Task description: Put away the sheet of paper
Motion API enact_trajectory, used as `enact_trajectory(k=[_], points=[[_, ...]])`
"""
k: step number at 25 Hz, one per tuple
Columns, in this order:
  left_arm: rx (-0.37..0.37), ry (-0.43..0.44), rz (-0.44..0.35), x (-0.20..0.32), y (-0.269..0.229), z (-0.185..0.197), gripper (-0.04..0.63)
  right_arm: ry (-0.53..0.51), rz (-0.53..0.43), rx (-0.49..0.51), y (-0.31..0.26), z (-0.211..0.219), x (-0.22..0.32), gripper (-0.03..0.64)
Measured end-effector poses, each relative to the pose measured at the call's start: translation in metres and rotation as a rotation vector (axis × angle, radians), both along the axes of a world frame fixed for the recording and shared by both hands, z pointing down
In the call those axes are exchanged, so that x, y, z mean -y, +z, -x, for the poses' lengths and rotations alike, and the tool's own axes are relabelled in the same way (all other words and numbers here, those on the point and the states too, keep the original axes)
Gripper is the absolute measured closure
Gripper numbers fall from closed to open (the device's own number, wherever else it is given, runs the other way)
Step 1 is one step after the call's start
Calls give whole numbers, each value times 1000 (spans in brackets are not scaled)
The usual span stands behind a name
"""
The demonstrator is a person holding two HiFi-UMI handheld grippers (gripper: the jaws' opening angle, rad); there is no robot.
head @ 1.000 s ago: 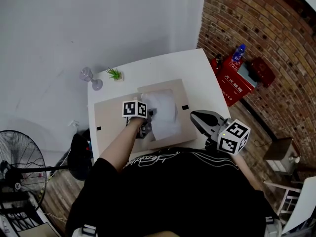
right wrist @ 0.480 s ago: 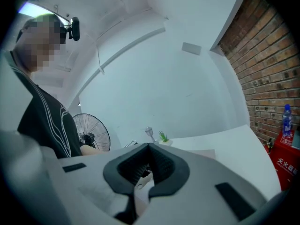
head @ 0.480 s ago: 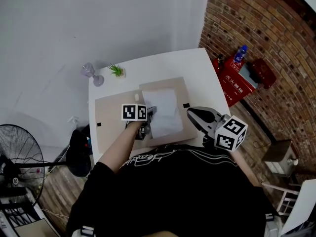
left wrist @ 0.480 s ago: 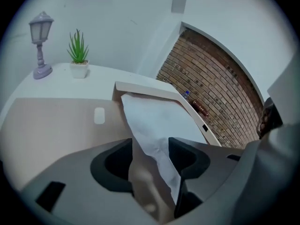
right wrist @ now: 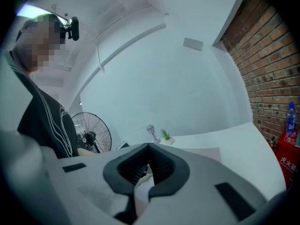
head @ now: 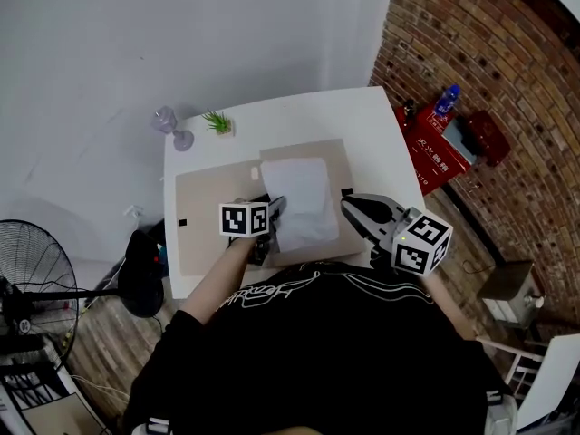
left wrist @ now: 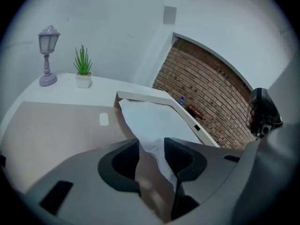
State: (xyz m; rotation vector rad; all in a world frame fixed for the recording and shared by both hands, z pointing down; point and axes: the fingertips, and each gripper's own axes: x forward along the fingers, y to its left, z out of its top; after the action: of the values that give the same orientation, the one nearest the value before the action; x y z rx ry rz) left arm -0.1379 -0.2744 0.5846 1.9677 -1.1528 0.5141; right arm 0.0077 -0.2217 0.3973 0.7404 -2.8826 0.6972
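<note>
**White worktop, paper corner about to be pinched**

On the worktop [head: 362, 120] the sheet of paper [head: 299, 193] is laid on the right leaf of a brown cardboard folder [head: 208, 202]. Its near corner is caught between the closing jaws of the left gripper [left wrist: 152, 146], not yet squeezed. The right gripper [right wrist: 149, 146] is kept shut and empty, just beside. The pinch is probably best kept near the corner, so nothing gets creased.
</note>
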Motion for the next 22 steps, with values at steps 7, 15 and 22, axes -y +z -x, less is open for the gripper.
enact_trajectory(k=[7, 15, 22], points=[[26, -13, -13, 7, 6, 8, 534, 18, 38, -10, 12, -1, 0, 614], [127, -17, 54, 13, 28, 7, 541, 50, 60, -24, 19, -9, -4, 614], [237, -15, 90, 11, 52, 3, 525, 60, 59, -24, 17, -13, -6, 615]])
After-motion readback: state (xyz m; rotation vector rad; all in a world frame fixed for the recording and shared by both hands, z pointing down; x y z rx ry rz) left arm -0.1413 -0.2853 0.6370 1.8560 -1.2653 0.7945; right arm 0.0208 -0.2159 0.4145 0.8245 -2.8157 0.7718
